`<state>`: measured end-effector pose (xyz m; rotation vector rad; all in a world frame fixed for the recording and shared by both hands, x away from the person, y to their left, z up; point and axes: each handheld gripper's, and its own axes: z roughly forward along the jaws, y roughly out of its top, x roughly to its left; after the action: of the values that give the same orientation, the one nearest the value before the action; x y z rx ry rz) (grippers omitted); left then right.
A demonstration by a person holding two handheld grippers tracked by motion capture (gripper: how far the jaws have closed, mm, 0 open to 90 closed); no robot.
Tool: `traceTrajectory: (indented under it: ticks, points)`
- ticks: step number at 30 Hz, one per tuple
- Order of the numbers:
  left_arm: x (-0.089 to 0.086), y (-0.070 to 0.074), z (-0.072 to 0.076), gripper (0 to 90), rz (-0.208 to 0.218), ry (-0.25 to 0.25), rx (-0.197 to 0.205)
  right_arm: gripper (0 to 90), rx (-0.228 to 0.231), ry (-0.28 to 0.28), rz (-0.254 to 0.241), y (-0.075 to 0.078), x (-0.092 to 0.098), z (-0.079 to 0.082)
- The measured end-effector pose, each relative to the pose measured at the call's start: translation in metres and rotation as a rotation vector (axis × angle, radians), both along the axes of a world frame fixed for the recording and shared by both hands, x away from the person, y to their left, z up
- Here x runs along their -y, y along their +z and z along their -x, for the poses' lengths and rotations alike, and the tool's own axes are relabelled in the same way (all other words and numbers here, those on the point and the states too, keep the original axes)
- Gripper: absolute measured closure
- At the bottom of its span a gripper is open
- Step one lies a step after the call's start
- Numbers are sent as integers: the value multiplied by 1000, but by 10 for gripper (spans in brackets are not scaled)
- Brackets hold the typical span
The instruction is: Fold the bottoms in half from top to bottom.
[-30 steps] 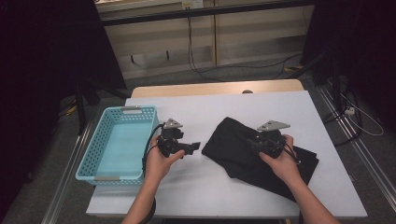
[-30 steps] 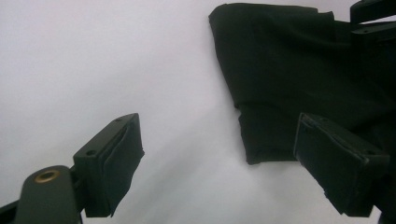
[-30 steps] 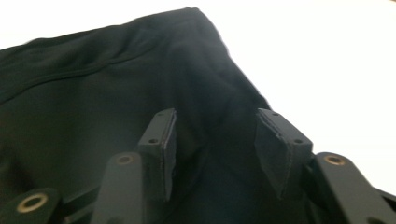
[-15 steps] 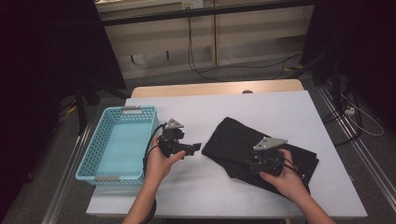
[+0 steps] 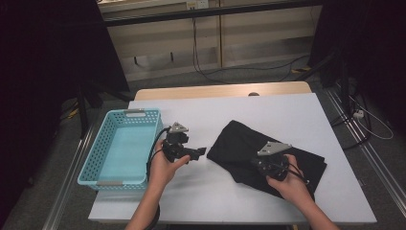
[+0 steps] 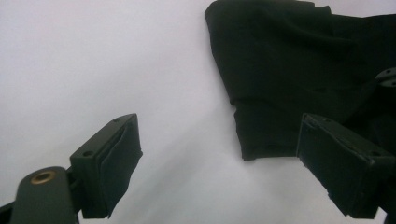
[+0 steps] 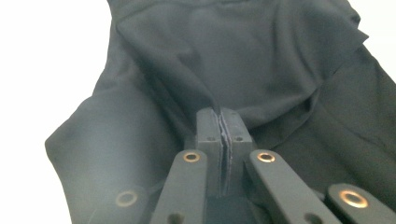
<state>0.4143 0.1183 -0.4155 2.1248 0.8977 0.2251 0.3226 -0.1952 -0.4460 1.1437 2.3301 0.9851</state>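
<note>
garment: black cloth [image 5: 268,153] lies crumpled on white table [image 5: 287,110], right of blue basket [image 5: 119,143]
right gripper [image 7: 223,122]: jaws just closed, pinching a cloth fold
left gripper [image 6: 219,163]: jaws wide apart, empty, beside cloth edge

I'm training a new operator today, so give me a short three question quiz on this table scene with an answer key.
1. True or false: the right gripper is shut on the black cloth.
2. Which gripper has open jaws? A) left B) right
3. What stands at the table's left side?

Key:
1. True; a fold of cloth is pinched between its jaws.
2. A; the left gripper is open above bare table beside the cloth's edge.
3. A light blue basket.
</note>
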Motion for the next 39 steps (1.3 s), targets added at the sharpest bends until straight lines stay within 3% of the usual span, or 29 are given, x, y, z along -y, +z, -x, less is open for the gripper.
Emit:
traceTrajectory:
  ticks: [3,8,20,36,39]
  points:
    - [2,0,1,138,13,11,6,878,29,-7,-10,7,5,4]
    - [1,2,0,137,0,-3,9,879,56,-17,-40,17,13,8]
    - [1,2,-1,123,1,7,3,879,44,-17,-46,15,16,10]
    - [-5,-3,-4,102,-26,2,-7,879,42,-3,-43,19,18,18]
    - [-7,-4,-5,98,-6,8,-5,879,38,-7,-48,18,21,20]
